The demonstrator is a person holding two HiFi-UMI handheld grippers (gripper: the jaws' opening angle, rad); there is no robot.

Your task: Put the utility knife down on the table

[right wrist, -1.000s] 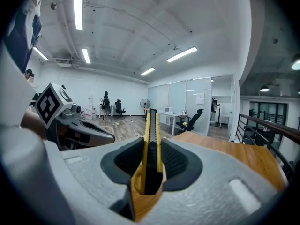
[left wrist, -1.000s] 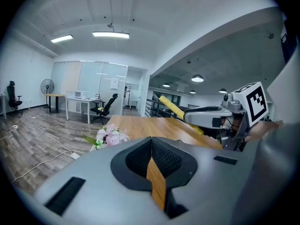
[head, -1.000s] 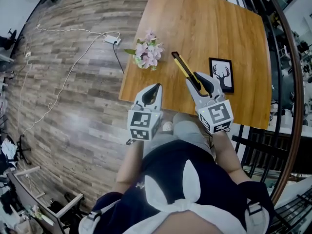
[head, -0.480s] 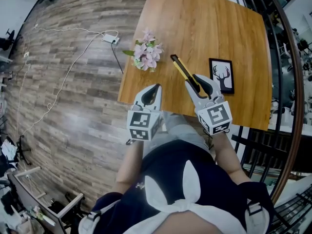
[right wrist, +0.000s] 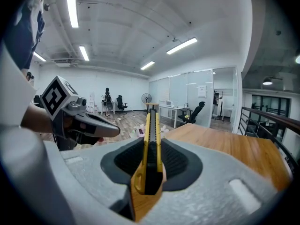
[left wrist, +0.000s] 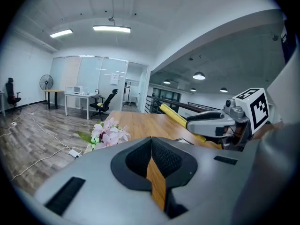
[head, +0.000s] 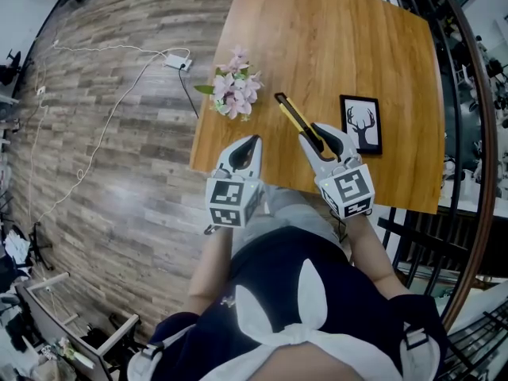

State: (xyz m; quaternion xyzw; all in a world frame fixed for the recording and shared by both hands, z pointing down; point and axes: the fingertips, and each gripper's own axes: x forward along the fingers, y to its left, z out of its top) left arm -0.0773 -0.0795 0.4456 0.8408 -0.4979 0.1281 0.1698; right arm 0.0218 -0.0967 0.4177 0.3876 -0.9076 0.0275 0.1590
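A yellow and black utility knife (head: 295, 116) sticks forward and to the left out of my right gripper (head: 324, 136), which is shut on its handle end. It hangs over the near part of the wooden table (head: 349, 46). In the right gripper view the knife (right wrist: 151, 125) stands on edge between the black pads. The left gripper view shows it slanting upward above the tabletop. My left gripper (head: 249, 148) is at the table's near edge, left of the right one, shut with nothing in it.
A small bunch of pink flowers (head: 235, 87) stands at the table's left edge. A black-framed deer picture (head: 361, 122) lies right of the knife. A power strip with cable (head: 178, 60) lies on the floor. A metal railing (head: 468, 133) runs along the right.
Both grippers have sunk slightly toward the table's near edge. The knife stays in the right gripper's grip.
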